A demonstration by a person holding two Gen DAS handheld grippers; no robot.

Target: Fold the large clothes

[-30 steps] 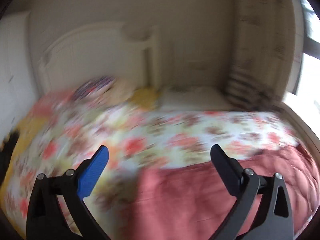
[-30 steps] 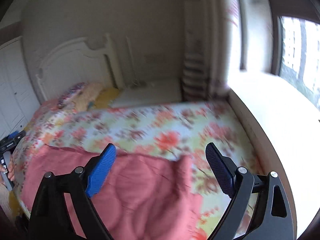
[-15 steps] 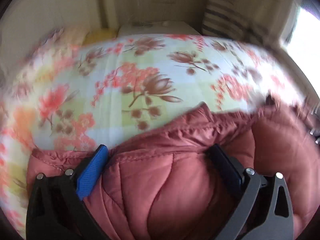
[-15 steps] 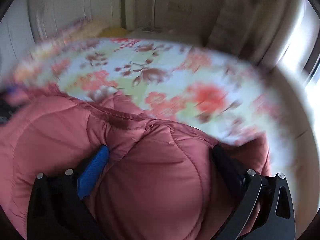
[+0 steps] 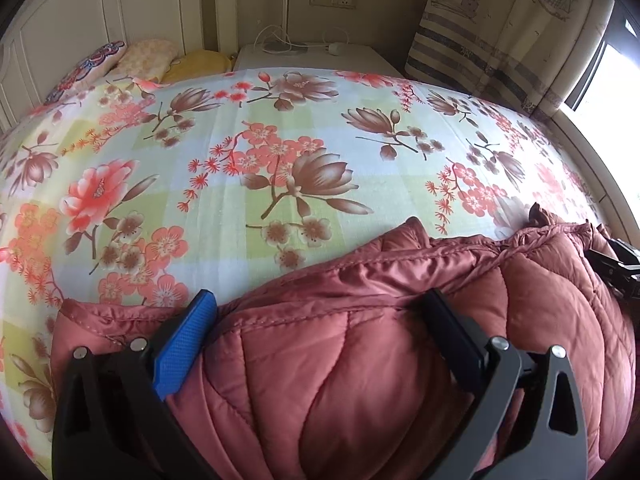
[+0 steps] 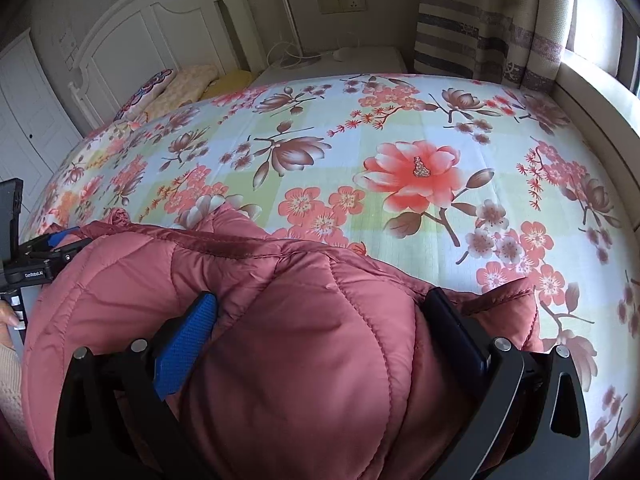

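barely begun: pink quilted jacket [image 5: 360, 368] bunched unfolded on floral bed sheet [image 5: 280, 152]; left gripper [image 5: 320, 320] and right gripper [image 6: 320, 316] spread wide, pressed into padding, nothing pinched.

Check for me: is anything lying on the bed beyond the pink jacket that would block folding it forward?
Nothing visible does. The pink quilted jacket bulges between the open fingers of the left tool and right tool. Beyond it the floral bedsheet is bare up to the pillows at the headboard.
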